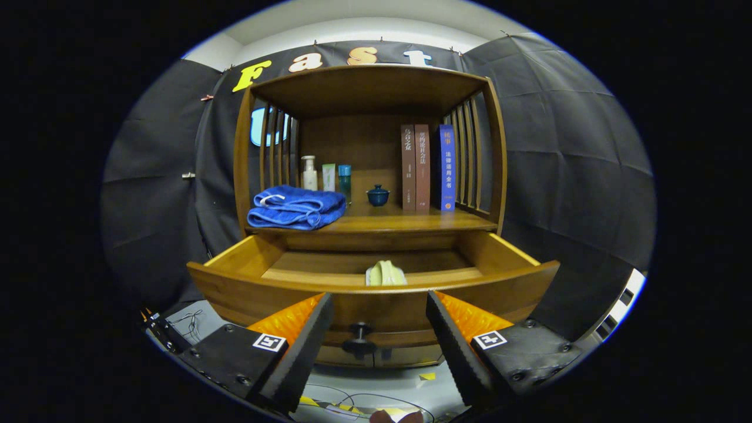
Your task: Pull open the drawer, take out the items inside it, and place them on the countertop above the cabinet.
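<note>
We're seeing the hand-held gripper [376,320] sitting wide open, fingers spread apart and gripping nothing. It's hanging just in front of the drawer [376,294], centred on the dark knob [359,341], which is showing in the gap between the fingers without either finger touching it.

The drawer is standing pulled out from the wooden cabinet [370,158]. Its curved front panel is crossing right behind the fingertips. Inside, we're spotting one pale yellow-green folded cloth item [385,274] lying near the front wall, roughly mid-width, just beyond the fingers. We can't tell exactly what it is. The rest of the drawer floor we're seeing is bare wood.

Above the drawer, the desk [405,222] of the cabinet is carrying several things. A folded blue towel [296,207] is lying on the left, close to the front edge. Behind it, a white pump bottle [309,173], a pale green tube [328,177] and a teal bottle [345,181] are standing upright in a row near the back panel. A small dark blue lidded cup [378,195] is sitting around the middle. To its right, two brown books [415,167] and a blue book [446,167] are standing upright, touching side by side against the right slatted side.

Below the cabinet we're making out a grey floor with loose wires [352,402].
</note>
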Demonstrator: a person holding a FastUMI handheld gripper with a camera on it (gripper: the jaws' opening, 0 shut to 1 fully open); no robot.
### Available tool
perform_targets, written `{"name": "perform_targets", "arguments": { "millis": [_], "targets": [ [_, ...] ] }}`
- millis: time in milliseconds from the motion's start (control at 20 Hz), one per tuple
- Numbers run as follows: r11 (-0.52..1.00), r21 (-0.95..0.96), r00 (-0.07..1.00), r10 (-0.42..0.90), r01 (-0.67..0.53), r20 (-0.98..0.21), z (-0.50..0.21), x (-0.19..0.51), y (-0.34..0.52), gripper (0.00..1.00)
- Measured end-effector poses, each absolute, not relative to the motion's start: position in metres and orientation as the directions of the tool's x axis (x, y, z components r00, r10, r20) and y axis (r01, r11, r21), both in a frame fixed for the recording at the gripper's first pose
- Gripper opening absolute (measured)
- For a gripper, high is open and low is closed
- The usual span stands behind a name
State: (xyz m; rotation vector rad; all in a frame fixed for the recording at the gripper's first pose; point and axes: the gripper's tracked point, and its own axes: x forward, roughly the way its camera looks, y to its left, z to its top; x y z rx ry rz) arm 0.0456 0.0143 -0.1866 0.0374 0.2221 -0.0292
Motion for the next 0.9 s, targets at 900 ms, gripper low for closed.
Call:
{"name": "perform_targets", "arguments": {
  "millis": [900],
  "targets": [
    [0.999, 0.022, 0.722, 0.037, -0.030, -0.690, -0.218, 0.180, 0.020, 1.00]
  ]
}}
